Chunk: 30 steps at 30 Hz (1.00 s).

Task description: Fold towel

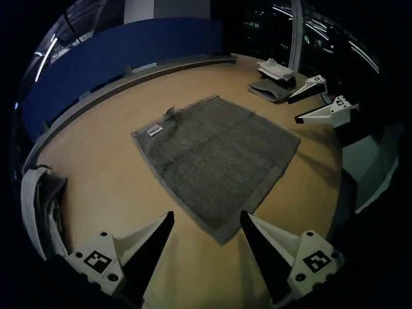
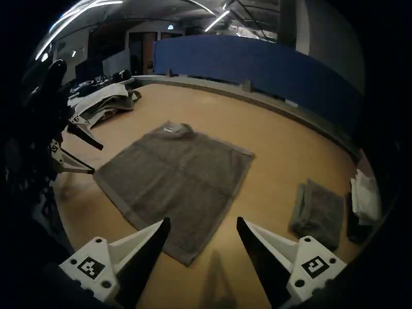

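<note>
Grey towel [image 1: 216,159] lies spread flat on the wooden table [image 1: 103,170], just ahead of both tools. Left gripper [image 1: 206,213] hangs above the table, angled down, fingers wide apart and empty, the towel's near corner right between its tips. Across the cloth, right gripper [image 2: 203,219] matches it: jaws spread wide, nothing held, poised over the near hem. Beyond its right finger sits a folded grey towel [image 2: 316,213].

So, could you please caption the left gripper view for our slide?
Open left gripper hovers before a grey towel spread on a table.
</note>
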Motion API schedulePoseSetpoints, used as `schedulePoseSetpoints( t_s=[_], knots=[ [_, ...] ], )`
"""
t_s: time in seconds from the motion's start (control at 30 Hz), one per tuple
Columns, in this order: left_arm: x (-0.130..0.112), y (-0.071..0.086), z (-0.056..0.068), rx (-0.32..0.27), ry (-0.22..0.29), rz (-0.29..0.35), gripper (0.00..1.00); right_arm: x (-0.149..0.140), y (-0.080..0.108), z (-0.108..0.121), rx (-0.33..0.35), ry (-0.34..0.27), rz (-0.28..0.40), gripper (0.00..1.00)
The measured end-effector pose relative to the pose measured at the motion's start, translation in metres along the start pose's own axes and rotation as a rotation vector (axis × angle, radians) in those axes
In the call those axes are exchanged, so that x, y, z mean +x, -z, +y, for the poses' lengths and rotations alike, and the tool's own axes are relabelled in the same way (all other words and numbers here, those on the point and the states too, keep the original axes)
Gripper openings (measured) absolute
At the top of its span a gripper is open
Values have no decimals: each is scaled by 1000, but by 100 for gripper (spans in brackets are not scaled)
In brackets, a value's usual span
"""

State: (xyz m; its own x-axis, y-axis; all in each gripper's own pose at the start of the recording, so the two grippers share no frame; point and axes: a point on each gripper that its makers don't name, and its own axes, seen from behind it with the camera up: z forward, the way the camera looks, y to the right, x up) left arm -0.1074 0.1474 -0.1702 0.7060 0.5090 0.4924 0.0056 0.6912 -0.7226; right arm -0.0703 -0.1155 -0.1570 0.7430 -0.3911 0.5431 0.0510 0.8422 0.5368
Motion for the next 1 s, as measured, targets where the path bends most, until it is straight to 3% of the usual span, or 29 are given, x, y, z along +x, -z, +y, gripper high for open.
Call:
schedulePoseSetpoints(
  t_s=[0.43,0.7,0.9,1.0],
  knots=[
    [-18,-6,12,-6,-21,-50,95,-38,-6,-13,19,28,-70,97],
    [-25,-6,17,-3,-1,-80,93,-53,-6,-16,29,7,-102,83],
    [-29,-9,25,-8,-5,-92,81,-66,-3,-24,73,21,-142,67],
    [-30,-10,25,0,-8,-96,76,-71,-2,-28,88,25,-157,65]
  ],
)
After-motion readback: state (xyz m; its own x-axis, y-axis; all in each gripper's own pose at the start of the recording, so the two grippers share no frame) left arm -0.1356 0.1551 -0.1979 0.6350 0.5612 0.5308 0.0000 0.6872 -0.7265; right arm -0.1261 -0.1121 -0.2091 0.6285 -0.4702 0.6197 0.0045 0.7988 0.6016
